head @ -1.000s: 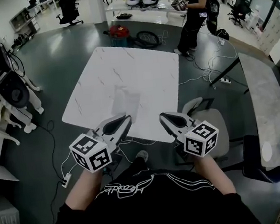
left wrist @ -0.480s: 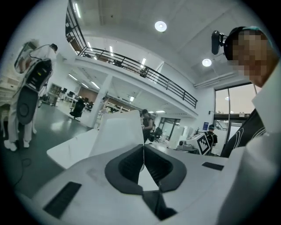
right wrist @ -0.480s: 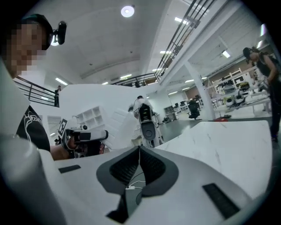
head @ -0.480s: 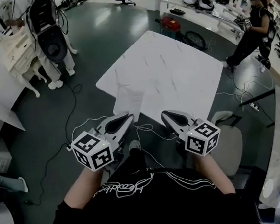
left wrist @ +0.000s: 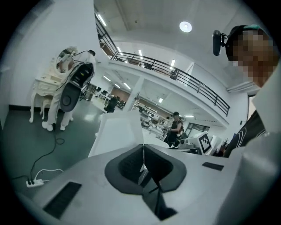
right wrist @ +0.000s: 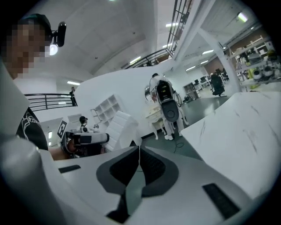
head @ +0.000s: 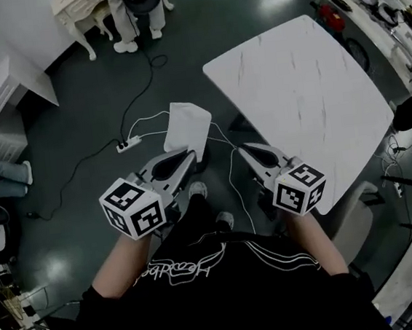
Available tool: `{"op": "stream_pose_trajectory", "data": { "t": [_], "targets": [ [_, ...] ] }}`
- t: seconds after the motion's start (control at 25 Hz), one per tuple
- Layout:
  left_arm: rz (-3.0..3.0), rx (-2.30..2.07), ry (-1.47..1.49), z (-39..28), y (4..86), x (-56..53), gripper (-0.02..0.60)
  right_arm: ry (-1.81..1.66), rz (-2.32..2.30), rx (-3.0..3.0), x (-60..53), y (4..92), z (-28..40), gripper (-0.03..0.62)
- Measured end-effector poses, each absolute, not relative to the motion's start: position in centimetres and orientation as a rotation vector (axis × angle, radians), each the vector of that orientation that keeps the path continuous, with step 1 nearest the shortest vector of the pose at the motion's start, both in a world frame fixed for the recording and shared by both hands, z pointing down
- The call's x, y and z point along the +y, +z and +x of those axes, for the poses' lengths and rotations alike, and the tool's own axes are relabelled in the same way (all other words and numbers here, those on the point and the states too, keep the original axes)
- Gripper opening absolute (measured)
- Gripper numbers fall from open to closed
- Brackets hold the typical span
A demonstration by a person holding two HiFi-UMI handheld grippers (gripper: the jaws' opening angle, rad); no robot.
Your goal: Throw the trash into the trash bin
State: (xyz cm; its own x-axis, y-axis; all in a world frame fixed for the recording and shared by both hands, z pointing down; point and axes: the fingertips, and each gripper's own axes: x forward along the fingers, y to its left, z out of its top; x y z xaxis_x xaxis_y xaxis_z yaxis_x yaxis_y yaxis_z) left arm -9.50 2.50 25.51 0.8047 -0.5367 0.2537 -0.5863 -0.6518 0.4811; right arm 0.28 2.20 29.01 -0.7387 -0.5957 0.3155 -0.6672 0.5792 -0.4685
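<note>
Paper sheet (head: 186,126) pinched in left claw (head: 187,154), jutting forward past tips.

I find nothing legible from here; the white script (head: 182,268) across the black shirt (head: 232,304) is upside down and too looped for me to read

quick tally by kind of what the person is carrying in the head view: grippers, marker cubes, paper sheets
grey two-jaw grippers: 2, left gripper shut on the sheet, right gripper shut with nothing in it
black-and-white marker cubes: 2, left cube, right cube
white paper sheet: 1
total: 5
</note>
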Motion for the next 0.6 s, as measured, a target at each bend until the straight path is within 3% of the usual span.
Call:
{"op": "stream_pose_trajectory", "data": {
  "t": [0.6],
  "targets": [
    [2.107, -0.894, 0.251, -14.8, 44.2, -6.8, 0.006, 1.174, 0.966, -2.436, -6.2, 45.4, -3.6, 0.032]
  ]
}}
